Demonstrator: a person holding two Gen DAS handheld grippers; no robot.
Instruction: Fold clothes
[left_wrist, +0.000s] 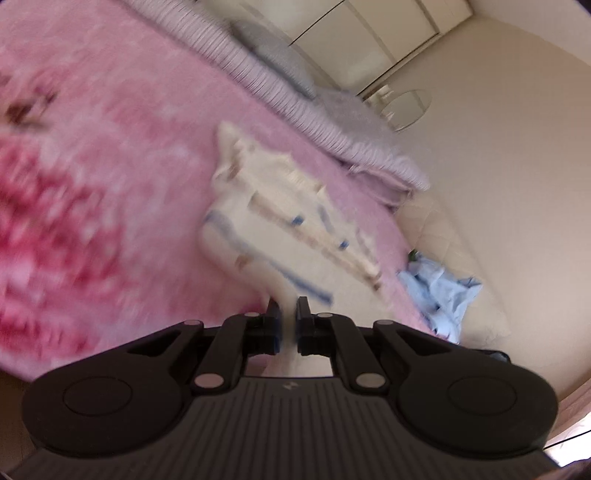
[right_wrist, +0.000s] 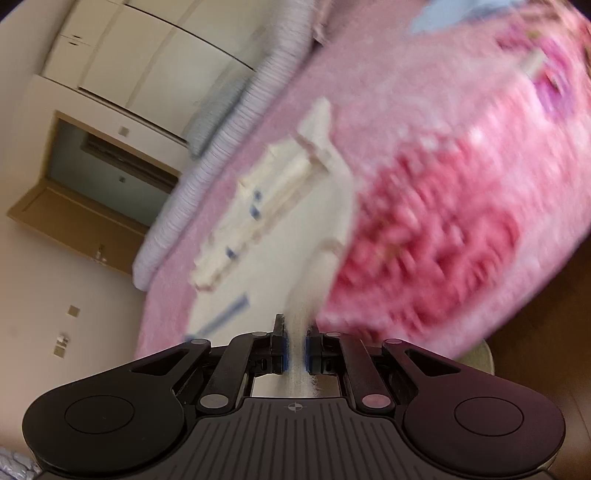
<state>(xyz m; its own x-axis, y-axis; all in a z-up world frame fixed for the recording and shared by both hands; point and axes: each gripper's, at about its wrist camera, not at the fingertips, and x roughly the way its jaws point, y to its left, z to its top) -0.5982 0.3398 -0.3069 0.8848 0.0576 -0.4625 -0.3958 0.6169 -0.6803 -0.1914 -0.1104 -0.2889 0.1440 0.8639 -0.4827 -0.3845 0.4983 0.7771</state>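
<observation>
Through the left wrist camera, my left gripper (left_wrist: 287, 314) is clamped on the near edge of the cream garment (left_wrist: 280, 221), a soft cloth with thin blue stripes that stretches away ahead of the gripper across the fluffy pink blanket (left_wrist: 110, 184) on the bed; a crumpled light-blue cloth (left_wrist: 443, 295) lies off to the gripper's right. Through the right wrist camera, my right gripper (right_wrist: 295, 328) is closed on a knitted-looking cream edge of the same garment (right_wrist: 295, 221), which rises ahead of it. I judge I'm mid-fold, both edges lifted; next both hands must carry them evenly forward, keeping the cloth taut
</observation>
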